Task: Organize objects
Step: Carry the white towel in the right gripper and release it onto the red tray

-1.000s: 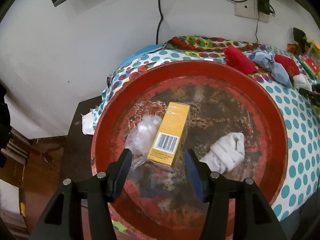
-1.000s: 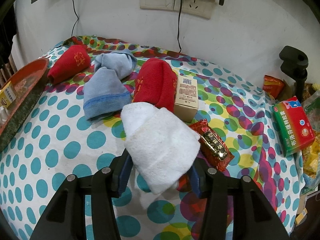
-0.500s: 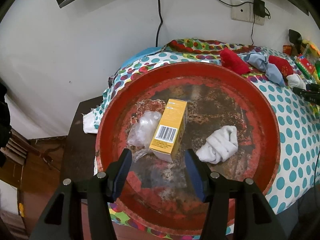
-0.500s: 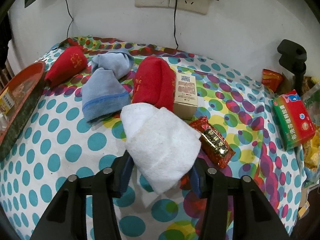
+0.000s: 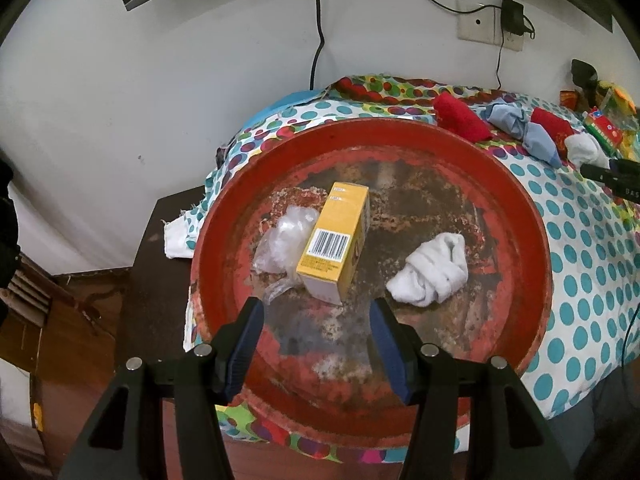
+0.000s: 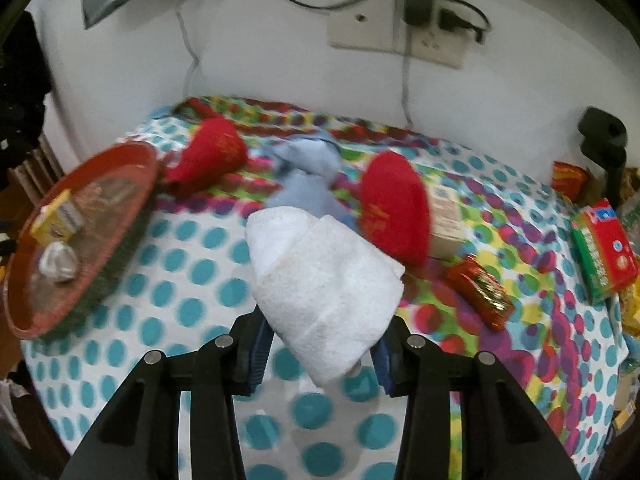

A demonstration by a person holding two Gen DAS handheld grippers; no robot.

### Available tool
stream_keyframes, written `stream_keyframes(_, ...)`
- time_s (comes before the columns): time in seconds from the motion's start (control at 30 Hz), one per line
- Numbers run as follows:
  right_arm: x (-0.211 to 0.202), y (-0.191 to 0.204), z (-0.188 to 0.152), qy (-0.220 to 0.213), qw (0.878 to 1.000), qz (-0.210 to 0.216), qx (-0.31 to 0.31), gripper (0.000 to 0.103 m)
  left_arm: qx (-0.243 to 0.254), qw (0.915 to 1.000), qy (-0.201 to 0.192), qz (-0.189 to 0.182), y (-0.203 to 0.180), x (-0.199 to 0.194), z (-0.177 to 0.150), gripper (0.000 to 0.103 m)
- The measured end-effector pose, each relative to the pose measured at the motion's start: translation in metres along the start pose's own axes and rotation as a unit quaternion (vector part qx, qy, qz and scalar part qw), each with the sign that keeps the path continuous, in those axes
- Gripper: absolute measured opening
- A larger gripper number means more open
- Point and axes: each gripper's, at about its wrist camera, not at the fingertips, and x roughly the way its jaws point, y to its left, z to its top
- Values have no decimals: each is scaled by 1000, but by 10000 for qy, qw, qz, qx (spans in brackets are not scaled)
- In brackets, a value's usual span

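The only print you can make out is the barcode on the yellow box point(image 5: 334, 242), lying in the middle of the round red tray point(image 5: 520, 216) at the centre of your left view; the lettering on the green and red box point(image 6: 604, 246) at the right edge of your right view is too blurred to read. Your left gripper point(image 5: 316, 316) hangs low in the frame with its jaws spread wide and empty, just short of the yellow box. A clear plastic bag point(image 5: 282, 240) touches that box on its left, and a rolled white sock point(image 5: 434, 268) lies to its right. Your right gripper point(image 6: 320, 346) is clamped on a folded white cloth point(image 6: 320, 280), lifted above the polka-dot tablecloth point(image 6: 180, 280) at centre frame
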Motion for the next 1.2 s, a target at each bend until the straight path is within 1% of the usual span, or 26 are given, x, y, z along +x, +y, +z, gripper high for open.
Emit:
stream_keyframes(0.2,0,51,17,-94,9987,454,-196,41,-97,10000,3,20,9,-3,-6,57)
stream_keyframes(0.37,-2,97,24,-132,9953,822,-501,41,-348,9994,23,63,22,-4,-10,57)
stream_keyframes(0.57,-2,141,27,-112,9903,1105,-831,41,-648,9976,164,162,31,1,-11,57)
stream_keyframes(0.73,7,168,36,-41,9882,1182,-974,41,-860,9957,289,170,37,6,-9,57)
stream_keyframes(0.87,18,186,45,38,9870,1195,-1076,41,-882,9953,341,215,40,7,-9,57)
stream_keyframes(0.93,24,193,50,93,9868,1223,-1061,41,-942,9947,353,217,43,7,-9,57)
stream_keyframes(1.2,48,213,60,338,9869,1121,-1106,41,-1126,9925,386,270,55,8,-9,57)
